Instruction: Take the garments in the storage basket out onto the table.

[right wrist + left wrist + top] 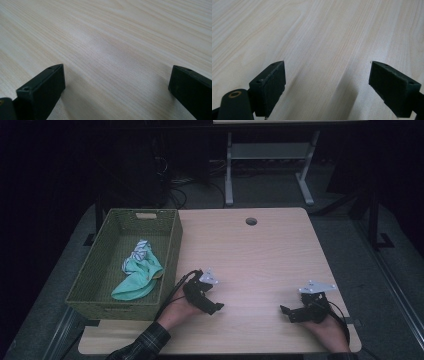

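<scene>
Green basket at frame left holds the cloth; both grippers' fingers spread over bare tabletop, well apart from it.

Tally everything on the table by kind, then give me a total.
Hand-held gripper: 2, left hand-held gripper and right hand-held gripper, both open
Green woven basket: 1
Cloths in the basket: 2, a teal cloth and a white striped cloth
Total: 5

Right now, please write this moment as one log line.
left gripper: open, empty | right gripper: open, empty | both low over table | cloths: in basket
</scene>
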`<state>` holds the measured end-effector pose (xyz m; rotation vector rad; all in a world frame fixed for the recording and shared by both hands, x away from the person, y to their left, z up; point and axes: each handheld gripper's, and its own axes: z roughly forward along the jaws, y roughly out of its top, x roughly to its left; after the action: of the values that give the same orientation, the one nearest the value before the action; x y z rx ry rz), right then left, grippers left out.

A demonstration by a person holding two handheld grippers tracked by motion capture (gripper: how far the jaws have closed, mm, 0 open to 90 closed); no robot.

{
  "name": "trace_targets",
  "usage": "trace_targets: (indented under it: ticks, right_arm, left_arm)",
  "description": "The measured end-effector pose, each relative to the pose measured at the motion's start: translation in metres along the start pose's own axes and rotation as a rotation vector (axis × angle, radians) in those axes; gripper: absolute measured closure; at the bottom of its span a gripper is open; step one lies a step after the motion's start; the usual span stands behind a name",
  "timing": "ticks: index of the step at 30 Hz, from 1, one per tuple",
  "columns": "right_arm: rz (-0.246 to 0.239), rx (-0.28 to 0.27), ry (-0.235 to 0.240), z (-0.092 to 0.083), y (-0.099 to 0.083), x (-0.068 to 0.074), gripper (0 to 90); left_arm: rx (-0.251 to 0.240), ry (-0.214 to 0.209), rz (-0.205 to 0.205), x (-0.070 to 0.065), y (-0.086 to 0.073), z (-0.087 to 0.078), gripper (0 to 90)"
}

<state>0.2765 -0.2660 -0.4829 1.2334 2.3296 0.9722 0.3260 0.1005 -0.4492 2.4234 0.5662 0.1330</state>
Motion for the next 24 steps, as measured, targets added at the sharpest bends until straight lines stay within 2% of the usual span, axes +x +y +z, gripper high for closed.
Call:
trace_targets:
  ticks: [9, 11, 13, 16, 24]
  right_arm:
    - [0.001, 0.000, 0.000, 0.000, 0.000, 0.000, 0.3]
    - [0.000, 0.000, 0.000, 0.000, 0.000, 0.000, 0.3]
    - [-0.001, -0.001, 0.000, 0.000, 0.000, 0.000, 0.3]
    - [0.000, 0.000, 0.000, 0.000, 0.000, 0.000, 0.3]
    - [-0.001, 0.000, 0.000, 0.000, 0.000, 0.000, 0.3]
  left_arm:
    - [-0.042, -0.029, -0.011, -0.001, 0.005, -0.005, 13.3]
    - [-0.035, -0.031, 0.010, -0.001, 0.007, -0.008, 13.3]
    - [-0.047, -0.030, 0.002, -0.001, 0.008, -0.009, 13.3]
    - [-0.041, -0.034, 0.018, -0.001, 0.009, -0.011, 13.3]
    - [-0.053, -0.042, 0.029, -0.001, 0.014, -0.018, 13.3]
